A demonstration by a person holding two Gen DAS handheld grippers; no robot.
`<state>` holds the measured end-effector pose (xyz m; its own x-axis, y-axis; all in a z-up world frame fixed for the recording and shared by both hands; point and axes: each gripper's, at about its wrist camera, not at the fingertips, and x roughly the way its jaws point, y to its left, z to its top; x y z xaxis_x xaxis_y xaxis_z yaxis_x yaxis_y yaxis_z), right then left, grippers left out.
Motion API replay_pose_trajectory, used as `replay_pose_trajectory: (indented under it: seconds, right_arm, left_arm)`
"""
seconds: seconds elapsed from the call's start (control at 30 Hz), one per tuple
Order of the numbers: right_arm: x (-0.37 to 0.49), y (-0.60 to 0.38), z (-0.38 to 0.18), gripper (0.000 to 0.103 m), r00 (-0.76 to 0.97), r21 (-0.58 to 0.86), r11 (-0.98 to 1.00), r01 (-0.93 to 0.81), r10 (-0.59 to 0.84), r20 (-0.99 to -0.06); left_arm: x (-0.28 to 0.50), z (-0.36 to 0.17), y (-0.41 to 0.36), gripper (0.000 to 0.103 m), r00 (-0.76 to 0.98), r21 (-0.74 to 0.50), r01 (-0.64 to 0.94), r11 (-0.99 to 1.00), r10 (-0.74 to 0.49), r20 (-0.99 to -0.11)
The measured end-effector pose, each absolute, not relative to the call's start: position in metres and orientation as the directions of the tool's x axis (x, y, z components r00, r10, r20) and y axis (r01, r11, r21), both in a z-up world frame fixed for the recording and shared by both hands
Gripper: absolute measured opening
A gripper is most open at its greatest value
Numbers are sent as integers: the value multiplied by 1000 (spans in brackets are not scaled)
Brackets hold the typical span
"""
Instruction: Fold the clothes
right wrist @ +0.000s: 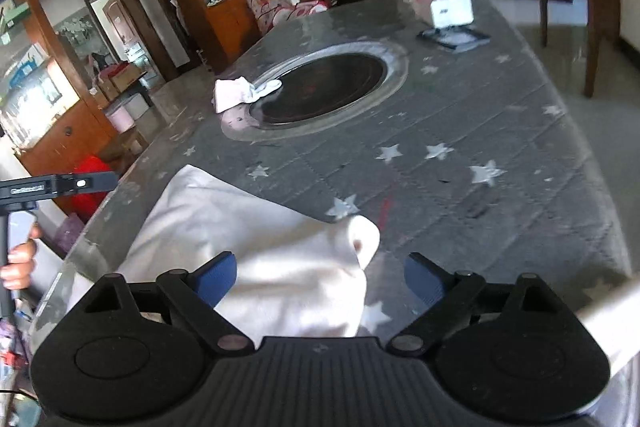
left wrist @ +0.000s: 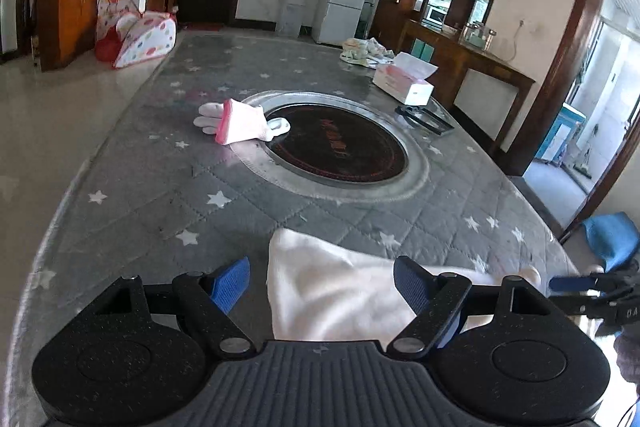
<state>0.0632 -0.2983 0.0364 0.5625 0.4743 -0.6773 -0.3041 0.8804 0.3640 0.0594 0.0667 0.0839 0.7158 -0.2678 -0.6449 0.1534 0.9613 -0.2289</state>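
Note:
A white garment (left wrist: 344, 291) lies flat at the near edge of the grey star-patterned table (left wrist: 168, 195); it also shows in the right wrist view (right wrist: 248, 247). My left gripper (left wrist: 322, 281) is open, its blue pads either side of the garment's left part. My right gripper (right wrist: 320, 277) is open over the garment's right part, near a rolled corner (right wrist: 362, 235). The right gripper's tip shows at the far right of the left wrist view (left wrist: 576, 283). A folded pink-and-white garment (left wrist: 240, 121) lies by the round black hotplate (left wrist: 340, 147).
A tissue box (left wrist: 404, 79), a dark tray (left wrist: 424, 117) and a pile of cloth (left wrist: 366, 51) sit at the table's far right. A wooden sideboard (left wrist: 472, 63) stands right of the table. A fridge (left wrist: 348, 1) and a play tent (left wrist: 136, 31) stand beyond.

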Motion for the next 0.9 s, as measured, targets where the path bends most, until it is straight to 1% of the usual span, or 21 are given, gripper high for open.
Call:
replay_pose_trajectory:
  seconds: [0.13,0.17,0.2,0.27,0.3,0.33,0.37,0.4,0.43,0.47,0.5,0.53,0.57,0.6,0.63,0.67,0.7,0.8,0.9]
  right_arm:
    - [80,-295,27,87,519,425,857,-293,515,-682]
    - [83,-294,25,83,509,435,852,-293,524,-683]
    - [86,-293,24,82,500,445,846,-293,533,-683]
    - [91,-290,21,77,488,457,839,-295,543,-683]
    - [93,-289,20,76,487,456,839,-296,543,-684]
    - [95,-288,19,75,485,456,839,-297,544,-685]
    - [97,-287,18,69,484,457,838,-299,546,-684]
    - [98,-287,18,66,484,458,836,-302,549,-682]
    - [99,-287,18,62,484,460,834,-303,551,-680]
    - [100,-287,18,52,484,462,833,-305,553,-678]
    - [101,-288,18,49,484,466,830,-305,557,-675]
    - [103,-289,18,41,484,473,827,-303,561,-672]
    - [103,-290,18,27,484,481,822,-304,569,-665]
    - [104,-292,18,24,486,489,817,-305,575,-658]
    - [104,-293,19,21,488,496,813,-305,580,-652]
    - [103,-293,20,12,494,497,811,-310,584,-645]
    - [102,-294,22,9,500,496,809,-316,586,-637]
    - [93,-293,29,8,520,490,801,-343,597,-611]
    - [72,-286,43,8,564,396,812,-428,583,-586]
  left_arm:
    - [85,71,69,80,695,-260,124,958,-271,-667]
    - [89,69,68,79,689,-261,128,957,-275,-671]
    - [94,66,67,78,683,-263,131,956,-279,-675]
    - [102,60,64,73,670,-261,139,955,-285,-686]
    - [106,56,62,71,663,-255,145,956,-285,-692]
    - [109,54,60,65,656,-250,149,957,-285,-699]
    - [112,51,58,56,648,-246,153,957,-285,-706]
    - [115,48,57,52,640,-248,160,955,-292,-711]
    - [117,46,56,44,634,-247,164,955,-294,-715]
    - [118,44,54,38,629,-246,168,955,-296,-719]
    - [120,42,53,35,623,-244,172,954,-297,-723]
    - [120,40,51,30,624,-237,178,955,-296,-724]
    - [120,39,49,23,624,-229,185,956,-294,-724]
    - [120,38,47,20,625,-225,197,954,-299,-721]
    - [119,38,45,15,626,-223,206,953,-303,-718]
    - [117,39,44,11,631,-219,216,952,-307,-712]
    - [115,41,42,11,637,-215,230,949,-314,-704]
    - [106,50,41,10,661,-212,255,944,-330,-674]
    - [93,60,47,9,687,-237,274,932,-362,-630]
